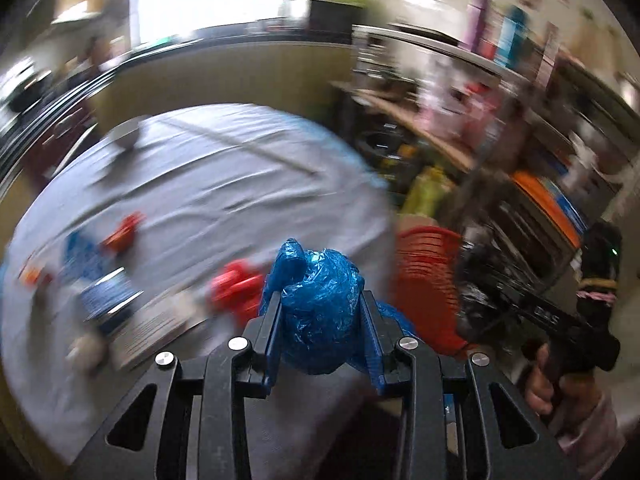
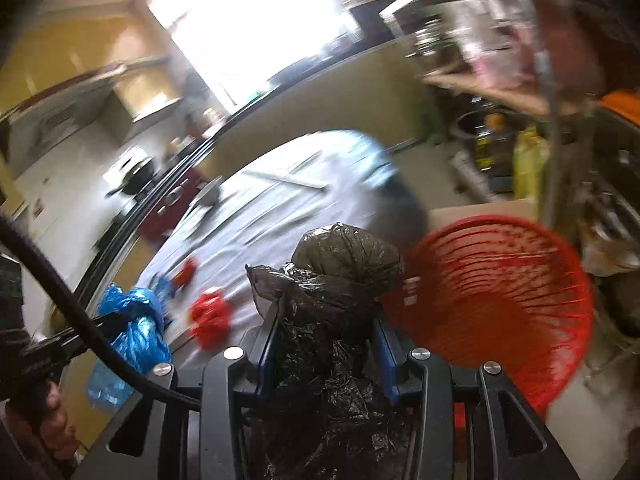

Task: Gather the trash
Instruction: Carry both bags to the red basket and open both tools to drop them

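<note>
The red basket (image 2: 500,308) gapes open at right – nothing over its mouth; left, red scraps (image 2: 210,316) litter the table (image 2: 280,216).

Right tongs (image 2: 326,320) clamp crumpled black bag (image 2: 336,280); red basket (image 2: 500,304) just right; blue bag (image 2: 136,320) left.

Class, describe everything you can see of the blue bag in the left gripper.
The blue bag is thin, crinkled, shiny plastic, bunched into a rough ball with a twisted tip on top. It sits upright, clamped between the left gripper's fingers, above the table's near edge. From the right wrist view, more of it hangs below the fingers.
</note>
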### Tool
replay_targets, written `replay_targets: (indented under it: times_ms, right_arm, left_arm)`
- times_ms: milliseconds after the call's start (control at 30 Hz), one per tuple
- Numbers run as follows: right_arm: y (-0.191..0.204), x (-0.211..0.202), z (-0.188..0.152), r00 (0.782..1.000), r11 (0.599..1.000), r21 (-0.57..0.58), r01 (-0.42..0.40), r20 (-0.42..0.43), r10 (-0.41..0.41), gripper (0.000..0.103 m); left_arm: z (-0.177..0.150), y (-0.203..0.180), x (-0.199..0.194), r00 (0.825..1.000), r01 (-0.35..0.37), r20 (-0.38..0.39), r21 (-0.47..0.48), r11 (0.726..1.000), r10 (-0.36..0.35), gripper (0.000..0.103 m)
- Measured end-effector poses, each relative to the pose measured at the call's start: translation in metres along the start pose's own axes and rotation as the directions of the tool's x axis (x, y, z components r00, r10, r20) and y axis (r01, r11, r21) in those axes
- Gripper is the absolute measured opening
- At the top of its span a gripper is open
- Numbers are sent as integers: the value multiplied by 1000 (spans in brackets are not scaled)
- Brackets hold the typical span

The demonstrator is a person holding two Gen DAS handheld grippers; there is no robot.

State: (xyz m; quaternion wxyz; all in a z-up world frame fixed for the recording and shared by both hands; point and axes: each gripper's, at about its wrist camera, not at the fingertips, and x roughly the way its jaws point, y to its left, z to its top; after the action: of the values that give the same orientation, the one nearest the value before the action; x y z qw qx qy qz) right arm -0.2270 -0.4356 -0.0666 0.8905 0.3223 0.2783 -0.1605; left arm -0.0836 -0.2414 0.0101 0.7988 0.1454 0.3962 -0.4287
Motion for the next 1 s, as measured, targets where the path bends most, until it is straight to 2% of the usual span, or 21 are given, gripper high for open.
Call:
replay_targets:
  times_ms: [167,267,367,467,600,700,800,900,1000]
  right_arm:
    - [-60,-10,9,994,988,122,95,33,-100,44]
    - [-80,-7,6,991,979,155,129,22,-134,45]
    - [-91,-1,6,987,971,179,158,9,-163,49]
    - [-100,1,6,987,966,200,163,-13,-163,54]
    - [-108,-6,8,982,963,200,183,7,-188,58]
    - [-107,-10,10,980,964,193,185,32,-195,58]
    - [-92,-8,14,984,973,162,167,41,-176,58]
    - [-70,-1,17,987,982,108,156,32,-160,58]
    - [-41,7,21,992,991,48,122,33,-124,58]
  left_arm:
    - [21,-59,49,996,81,-36,116,990,-77,38]
    - [28,-87,76,994,99,-57,170,981,-91,39]
    - [29,-111,99,991,121,-79,214,969,-106,46]
    - [26,-128,115,992,103,-94,262,960,-81,58]
    - [20,-128,110,994,88,-86,282,955,-67,62]
    - [19,-115,99,998,43,-56,283,958,-28,64]
    - [18,-95,82,999,-49,-8,264,963,54,70]
    - [15,-71,68,989,-144,17,235,961,144,71]
    - [12,-40,53,972,-235,31,189,954,233,71]
